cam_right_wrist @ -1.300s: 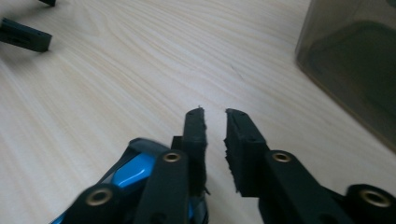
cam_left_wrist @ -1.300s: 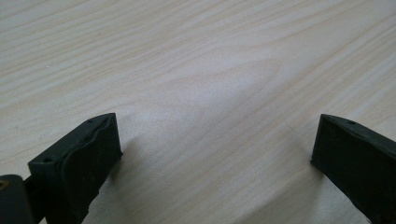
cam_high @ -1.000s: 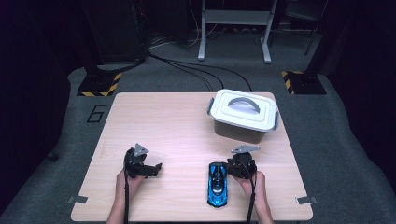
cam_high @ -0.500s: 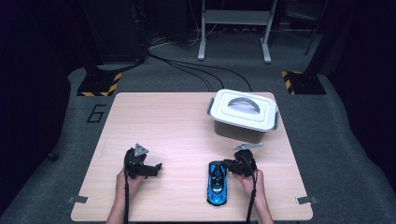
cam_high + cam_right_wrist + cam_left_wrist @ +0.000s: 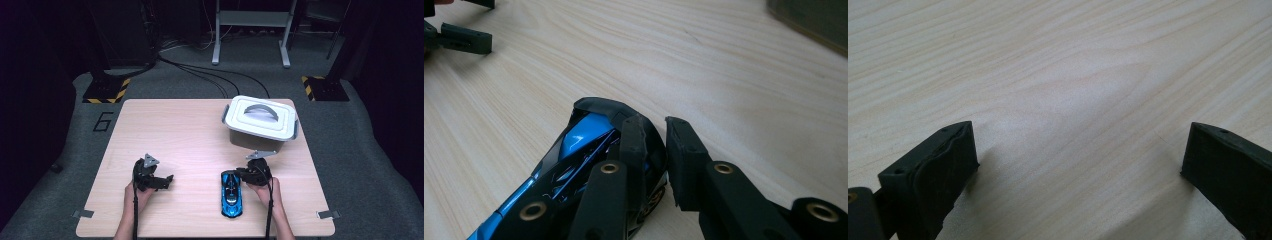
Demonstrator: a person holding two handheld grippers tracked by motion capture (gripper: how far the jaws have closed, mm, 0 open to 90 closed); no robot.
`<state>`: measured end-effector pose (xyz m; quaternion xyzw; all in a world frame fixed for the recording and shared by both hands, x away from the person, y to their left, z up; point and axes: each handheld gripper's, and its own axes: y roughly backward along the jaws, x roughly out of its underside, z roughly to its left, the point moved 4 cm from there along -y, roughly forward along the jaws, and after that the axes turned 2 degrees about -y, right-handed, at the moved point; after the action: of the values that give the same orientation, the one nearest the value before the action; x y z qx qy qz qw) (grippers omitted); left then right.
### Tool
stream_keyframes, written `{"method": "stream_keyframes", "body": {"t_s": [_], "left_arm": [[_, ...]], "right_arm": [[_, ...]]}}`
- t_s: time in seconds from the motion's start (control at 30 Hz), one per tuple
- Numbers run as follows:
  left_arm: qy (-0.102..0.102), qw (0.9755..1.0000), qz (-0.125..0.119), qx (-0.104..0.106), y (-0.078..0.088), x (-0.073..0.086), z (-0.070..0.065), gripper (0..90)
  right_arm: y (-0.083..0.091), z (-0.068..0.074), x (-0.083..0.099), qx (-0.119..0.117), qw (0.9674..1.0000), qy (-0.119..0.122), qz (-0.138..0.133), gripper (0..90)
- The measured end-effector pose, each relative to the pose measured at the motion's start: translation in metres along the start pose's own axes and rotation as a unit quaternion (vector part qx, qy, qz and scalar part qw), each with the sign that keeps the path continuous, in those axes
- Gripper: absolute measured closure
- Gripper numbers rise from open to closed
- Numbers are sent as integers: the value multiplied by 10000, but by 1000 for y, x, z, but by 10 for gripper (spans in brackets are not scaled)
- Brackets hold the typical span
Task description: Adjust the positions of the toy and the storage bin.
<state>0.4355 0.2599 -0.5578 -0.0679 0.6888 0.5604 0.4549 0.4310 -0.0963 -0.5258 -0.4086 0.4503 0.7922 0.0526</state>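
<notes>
The blue toy car (image 5: 231, 194) lies flat on the wooden surface (image 5: 190, 135), near your edge and right of centre, its length running from you toward the far side. Your right claw (image 5: 242, 174) sits at the car's far end, on its right flank, just beside the roof. In the right gripper view the same car (image 5: 574, 165) fills the lower left, and your right claw (image 5: 655, 137) has its jaws drawn nearly together, with only a thin slit between them. Those jaws have just been closing. One jaw lies over the car's dark upper body; the other stands just off the car's side above the bare wood. Nothing shows between them, so the claw is closed without a grip on the car; whether the jaw over the body actually touches it, I cannot tell.

Your left claw (image 5: 162, 181) rests low over the surface, well apart from the car, to its left. In the left gripper view your left claw (image 5: 1078, 155) stands wide open, with only wood grain between its jaws.

The white lidded box (image 5: 259, 120) stands beyond your right hand (image 5: 264, 190), near the far right corner.
</notes>
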Motion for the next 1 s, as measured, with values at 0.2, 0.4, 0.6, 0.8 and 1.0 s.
{"method": "stream_keyframes", "body": {"t_s": [0.2,0.4,0.6,0.8,1.0], "left_arm": [[39,10000,-20,3,0,0,0,12],[92,9999,-69,-11,-1,0,-1,12],[89,10000,-39,8,0,0,-1,12],[87,10000,-38,7,0,0,-1,12],[82,10000,-36,6,0,0,-1,12]], "right_arm": [[4,6,1,400,9985,-361,20,451],[11,28,1,793,9917,-1011,-96,88],[-6,39,4,1151,9856,-1235,100,0],[-20,50,4,1380,9829,-1152,405,0],[-29,50,4,1576,9800,-1041,620,69]]}}
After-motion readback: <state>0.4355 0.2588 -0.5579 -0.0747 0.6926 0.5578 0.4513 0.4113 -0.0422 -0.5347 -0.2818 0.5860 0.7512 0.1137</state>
